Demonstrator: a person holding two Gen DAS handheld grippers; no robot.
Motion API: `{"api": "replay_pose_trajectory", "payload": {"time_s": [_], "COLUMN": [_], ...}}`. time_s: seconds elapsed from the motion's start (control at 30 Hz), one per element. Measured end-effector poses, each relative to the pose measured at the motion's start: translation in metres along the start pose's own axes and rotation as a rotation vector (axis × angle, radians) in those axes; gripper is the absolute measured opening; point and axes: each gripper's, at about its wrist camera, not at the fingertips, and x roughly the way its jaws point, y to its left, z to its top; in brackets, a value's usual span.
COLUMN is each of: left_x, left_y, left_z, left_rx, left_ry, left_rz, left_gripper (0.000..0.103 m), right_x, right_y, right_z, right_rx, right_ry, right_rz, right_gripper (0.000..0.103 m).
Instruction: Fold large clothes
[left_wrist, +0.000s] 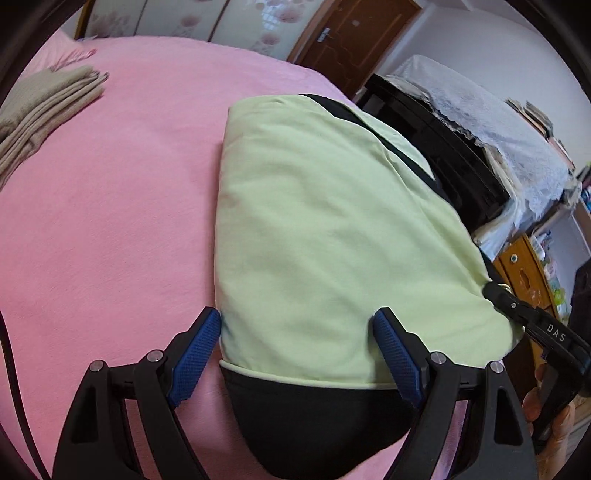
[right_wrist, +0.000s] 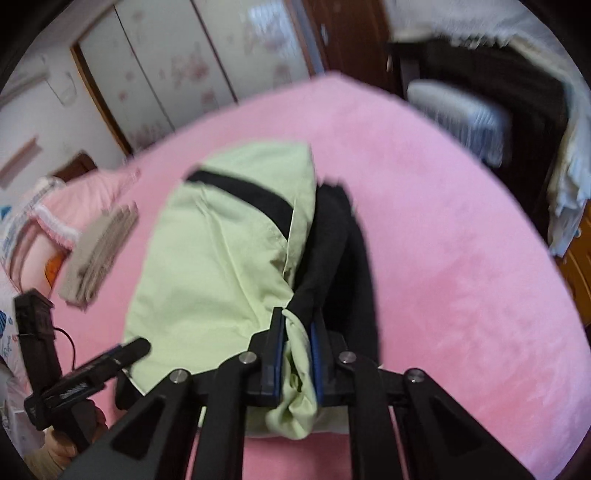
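A light green garment (left_wrist: 325, 229) with black trim lies partly folded on the pink bed (left_wrist: 110, 229). My left gripper (left_wrist: 295, 325) is open, its blue pads (left_wrist: 199, 350) on either side of the garment's near left corner. A black part (left_wrist: 317, 421) shows under the green edge. My right gripper (right_wrist: 297, 325) is shut on a bunched green and black edge of the garment (right_wrist: 210, 258) at its near right side. The right gripper also shows in the left wrist view (left_wrist: 491, 291). The left gripper shows in the right wrist view (right_wrist: 136, 349).
A folded beige garment (left_wrist: 40, 114) lies at the bed's far left. A black cabinet (left_wrist: 436, 147) under a white lace cover (left_wrist: 491, 133) stands beyond the bed's right edge. Wardrobe doors (right_wrist: 177, 70) and a brown door (left_wrist: 351, 37) are behind.
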Motion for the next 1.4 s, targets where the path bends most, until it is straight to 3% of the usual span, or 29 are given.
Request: {"api": "replay_pose_trajectory", "payload": {"time_s": [0.13,0.23,0.33,0.47,0.63,0.7,0.87,1.1,1.4], "left_x": [0.017,0.025,0.033,0.037,0.016,0.003,-0.024,-0.035,0.018], "left_y": [-0.007,-0.004,-0.002,0.003,-0.008,-0.019,-0.035,-0.027,-0.032], "left_z": [-0.003,-0.009,-0.014,-0.015,-0.007,-0.003,0.017,0.076,0.138], "left_rx": [0.029,0.026,0.046,0.020,0.096,0.144,0.179,0.136,0.074], "left_ry": [0.043,0.072,0.079,0.098,0.080,0.051,-0.005,-0.058,0.003], "left_rz": [0.015,0.039,0.054,0.033,0.073,0.081,0.061,0.086,0.137], "left_gripper": [0.086,0.086,0.086,0.086,0.084,0.084,0.084,0.084,0.084], "right_x": [0.015,0.041,0.054,0.065,0.052,0.043,0.024,-0.004,0.063], "right_y": [-0.029,-0.043,-0.048,-0.054,-0.047,-0.048,-0.039,-0.013,0.050], "right_z": [-0.026,-0.049,-0.062,-0.069,-0.051,-0.039,-0.019,0.023,0.080], "right_rx": [0.050,0.107,0.119,0.150,0.103,0.087,0.063,0.003,-0.131], "right_ry": [-0.003,0.045,0.040,0.052,0.080,0.080,0.047,-0.098,-0.037], "right_rz": [-0.079,-0.098,-0.114,-0.121,-0.156,-0.151,-0.169,-0.168,-0.096], "right_gripper": [0.011,0.011,0.013,0.017,0.038,0.040,0.040,0.040,0.040]}}
